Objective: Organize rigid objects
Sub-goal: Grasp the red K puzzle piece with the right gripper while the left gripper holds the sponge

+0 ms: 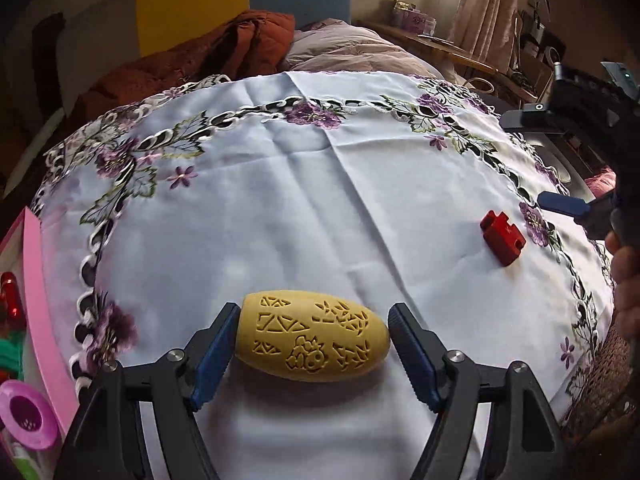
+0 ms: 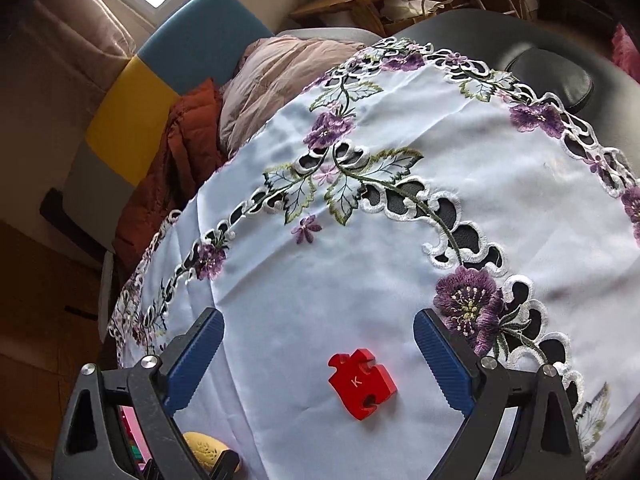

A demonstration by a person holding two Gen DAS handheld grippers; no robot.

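Note:
A yellow carved egg-shaped block [image 1: 312, 338] lies on the white embroidered tablecloth [image 1: 304, 208], right between the fingers of my left gripper [image 1: 312, 350]. The jaws are open, with the left pad at its blunt end and a small gap at the right. It also shows in the right wrist view [image 2: 206, 450], partly hidden. A red puzzle-piece block marked K [image 2: 362, 386] lies flat between the spread fingers of my open right gripper [image 2: 318, 364], touching neither pad. It shows in the left wrist view [image 1: 503, 240], with the right gripper [image 1: 564, 204] just beyond it.
A pink bin [image 1: 38, 300] holding a purple cup [image 1: 26, 420] and other toys stands off the table's left edge. Jackets [image 1: 224, 52] lie on a chair behind the table. The cloth [image 2: 360, 240] has a cut-out floral border.

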